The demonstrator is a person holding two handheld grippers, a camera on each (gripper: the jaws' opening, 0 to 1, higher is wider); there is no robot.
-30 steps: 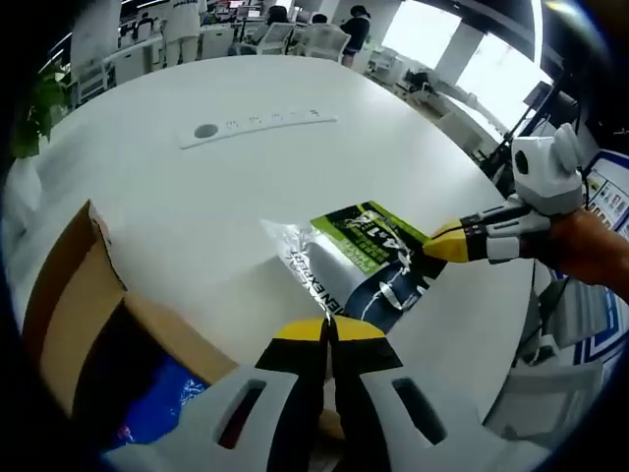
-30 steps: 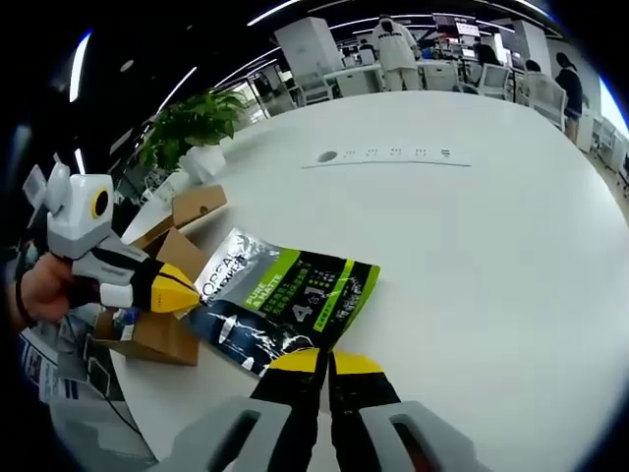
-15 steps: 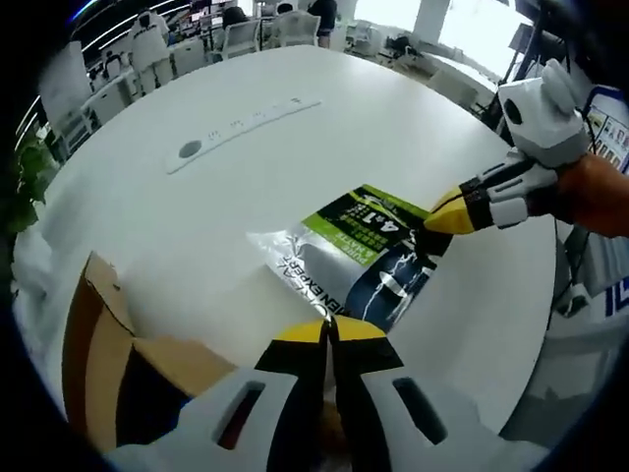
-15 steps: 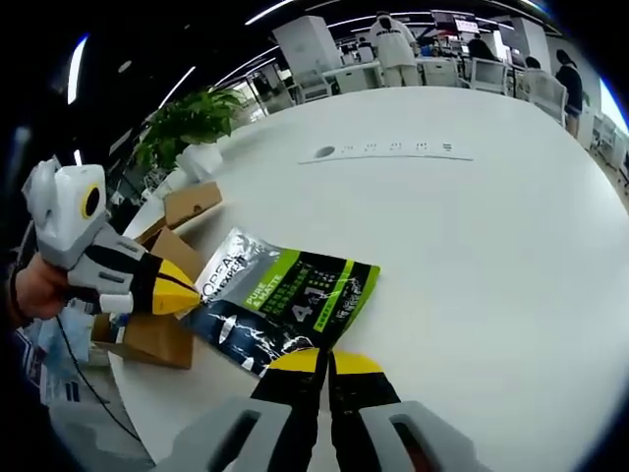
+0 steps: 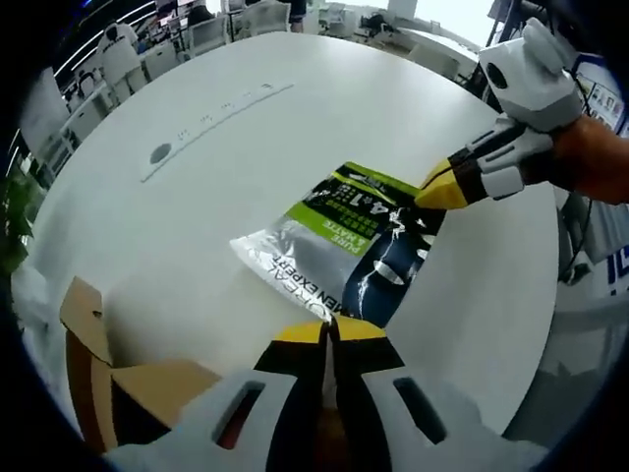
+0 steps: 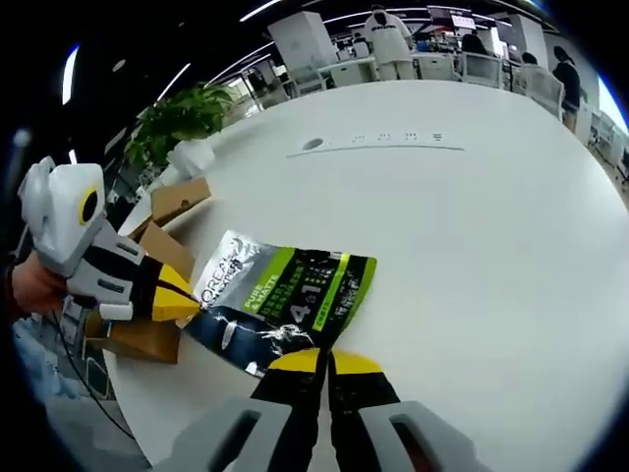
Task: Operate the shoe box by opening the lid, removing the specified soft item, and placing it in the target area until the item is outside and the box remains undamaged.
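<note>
With both grippers' fingers clamped on the glossy green-and-black foil pouch (image 5: 349, 236) above the white counter (image 5: 197, 197), I risk tearing it by pulling apart.

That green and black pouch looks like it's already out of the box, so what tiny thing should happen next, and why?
Probably open both sets of fingers. The pouch lies on the white table, outside the cardboard box, with the left gripper and right gripper each shut on an edge.
</note>
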